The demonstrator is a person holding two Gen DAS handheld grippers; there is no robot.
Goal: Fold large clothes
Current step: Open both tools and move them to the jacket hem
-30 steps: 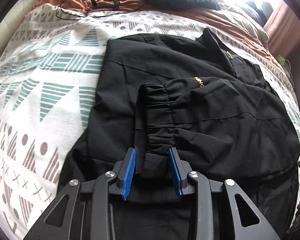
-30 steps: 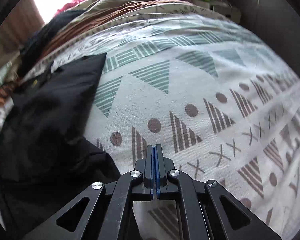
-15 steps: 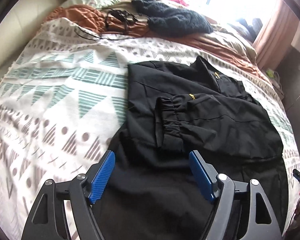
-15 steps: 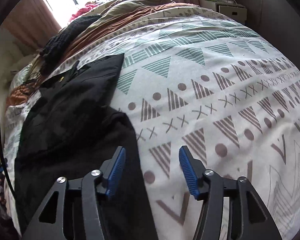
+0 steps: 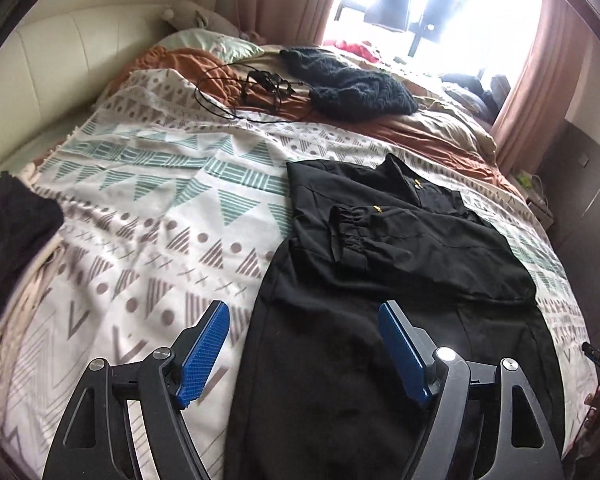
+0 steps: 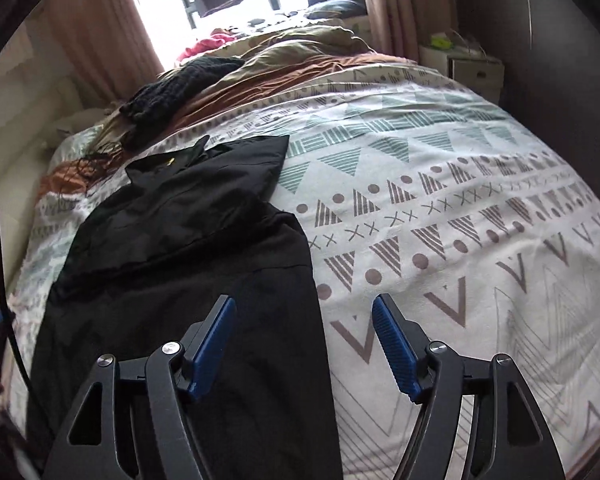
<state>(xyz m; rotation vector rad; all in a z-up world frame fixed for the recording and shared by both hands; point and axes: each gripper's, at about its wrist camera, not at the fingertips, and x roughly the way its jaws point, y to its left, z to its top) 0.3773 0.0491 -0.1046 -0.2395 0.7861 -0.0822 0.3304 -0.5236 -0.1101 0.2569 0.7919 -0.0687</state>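
Note:
A black jacket (image 5: 380, 280) lies flat on the patterned bedspread (image 5: 160, 208), collar toward the far side. One sleeve with an elastic cuff (image 5: 348, 232) is folded across its chest. My left gripper (image 5: 304, 312) is open and empty, raised above the jacket's near left edge. In the right wrist view the jacket (image 6: 188, 248) lies at left, and my right gripper (image 6: 304, 308) is open and empty above its right edge.
A dark knitted garment (image 5: 348, 80) and a black cable (image 5: 260, 88) lie on the orange blanket at the far side. Another black cloth (image 5: 8, 232) hangs at the left edge. A nightstand (image 6: 468, 68) stands beyond the bed. A window (image 5: 420, 0) is behind.
My left gripper let go of the sleeve cuff, opened wide and pulled back and up. My right gripper opened from shut and also drew back above the bed.

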